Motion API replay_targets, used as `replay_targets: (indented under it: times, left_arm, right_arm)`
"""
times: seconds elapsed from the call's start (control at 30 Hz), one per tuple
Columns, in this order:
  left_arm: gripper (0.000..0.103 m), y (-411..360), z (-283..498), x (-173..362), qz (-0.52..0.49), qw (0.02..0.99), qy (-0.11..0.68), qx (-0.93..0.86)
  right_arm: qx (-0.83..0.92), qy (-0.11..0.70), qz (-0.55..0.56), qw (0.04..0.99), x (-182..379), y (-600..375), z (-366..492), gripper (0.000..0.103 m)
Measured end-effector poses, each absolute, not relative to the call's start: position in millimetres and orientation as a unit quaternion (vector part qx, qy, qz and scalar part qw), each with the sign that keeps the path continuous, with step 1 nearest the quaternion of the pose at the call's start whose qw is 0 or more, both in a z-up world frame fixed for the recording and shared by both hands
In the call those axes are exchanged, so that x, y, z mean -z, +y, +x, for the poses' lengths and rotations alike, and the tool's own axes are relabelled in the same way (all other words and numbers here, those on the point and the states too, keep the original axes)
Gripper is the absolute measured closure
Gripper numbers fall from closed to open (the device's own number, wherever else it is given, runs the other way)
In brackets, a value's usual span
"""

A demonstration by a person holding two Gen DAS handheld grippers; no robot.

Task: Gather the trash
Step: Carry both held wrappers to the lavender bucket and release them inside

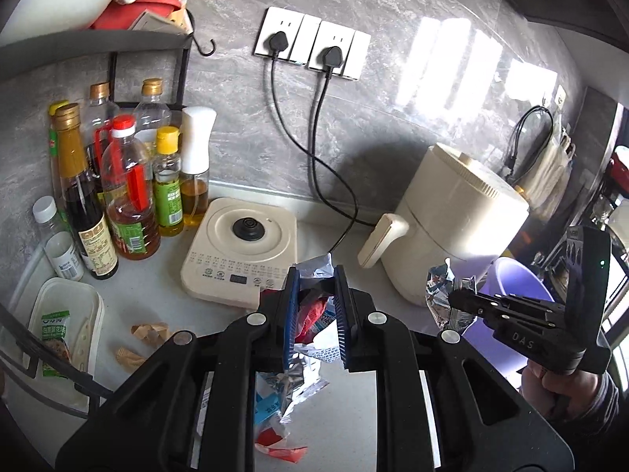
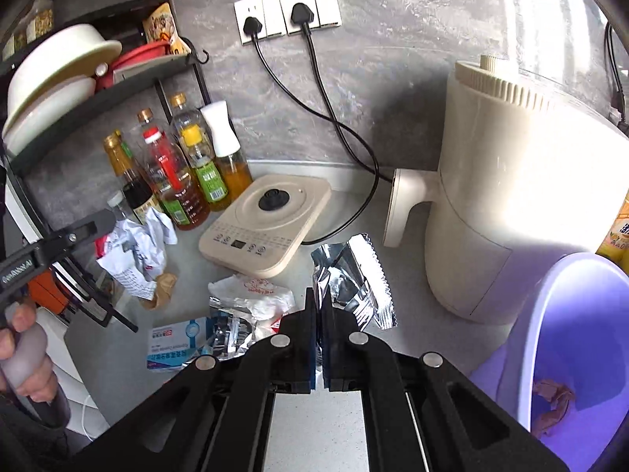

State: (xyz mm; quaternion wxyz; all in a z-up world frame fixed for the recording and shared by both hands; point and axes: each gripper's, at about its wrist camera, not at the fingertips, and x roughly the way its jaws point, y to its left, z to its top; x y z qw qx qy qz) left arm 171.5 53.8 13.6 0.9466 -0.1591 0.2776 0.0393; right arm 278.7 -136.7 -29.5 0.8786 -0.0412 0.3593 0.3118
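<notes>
The left tool (image 1: 314, 314) pinches a crumpled wrapper bundle (image 1: 314, 322) of white, red and blue printed film between its blue-padded fingers (image 1: 290, 314); foil and film hang below the grip, above the counter (image 1: 157, 287). In the right wrist view this bundle (image 2: 133, 251) appears raised at the left, near the oil bottles (image 2: 177, 181). The right tool (image 2: 319, 314) is pressed together on the edge of a silver foil packet (image 2: 354, 283), which has a serrated end and stands up from the fingers; in the left wrist view the same packet (image 1: 444, 295) is held in front of the purple bin (image 1: 507, 299). The purple bin (image 2: 570, 334) sits at the right, just beside the cream air fryer (image 2: 511, 196), and a brown crumpled scrap (image 2: 554, 401) lies inside it. More trash remains on the counter (image 2: 188, 275): a clear bag with red print (image 2: 259, 295), a foil wrapper (image 2: 228, 326), a blue-and-white box (image 2: 177, 342) and a brown paper piece (image 2: 165, 287). A cream induction base (image 2: 267, 224) stands behind these items, between the bottles and the air fryer. Two black plugs (image 2: 275, 19) sit in the wall sockets above. A white lidded container (image 1: 63, 326) and tan paper scraps (image 1: 149, 334) lie at the left of the counter.
</notes>
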Motion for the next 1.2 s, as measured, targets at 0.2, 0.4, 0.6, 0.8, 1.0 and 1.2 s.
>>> replay_targets:
  times: [0.2,0.4,0.6,0.8,1.0,1.2]
  left_arm:
    - [0.086,13.4,186.4,-35.7,-0.142,0.956,0.258,0.007]
    - [0.086,-30.0,203.1,-46.6,-0.134,0.958,0.251,0.048]
    - [0.086,-77.2,218.4,-49.6,-0.127,0.957,0.247,0.082]
    - [0.085,-123.7,233.8,-48.1,-0.129,0.956,0.239,0.112]
    - [0.085,-161.4,247.1,-44.0,-0.133,0.954,0.237,0.129]
    - [0.085,-192.5,257.3,-37.7,-0.143,0.943,0.250,0.168]
  right_arm:
    - [-0.317,0.316,-0.011,0.894,-17.8,-174.3,262.6,0.100]
    - [-0.291,0.291,0.005,0.912,-38.7,-220.9,255.1,0.100]
    - [-0.259,0.280,0.024,0.924,-45.1,-275.3,251.4,0.099]
    - [-0.251,0.255,0.027,0.933,-40.0,-324.3,239.4,0.027]
    - [-0.215,0.270,0.036,0.938,-33.2,-375.3,241.9,0.028]
    - [-0.188,0.274,0.041,0.942,-27.0,-412.8,241.2,0.021]
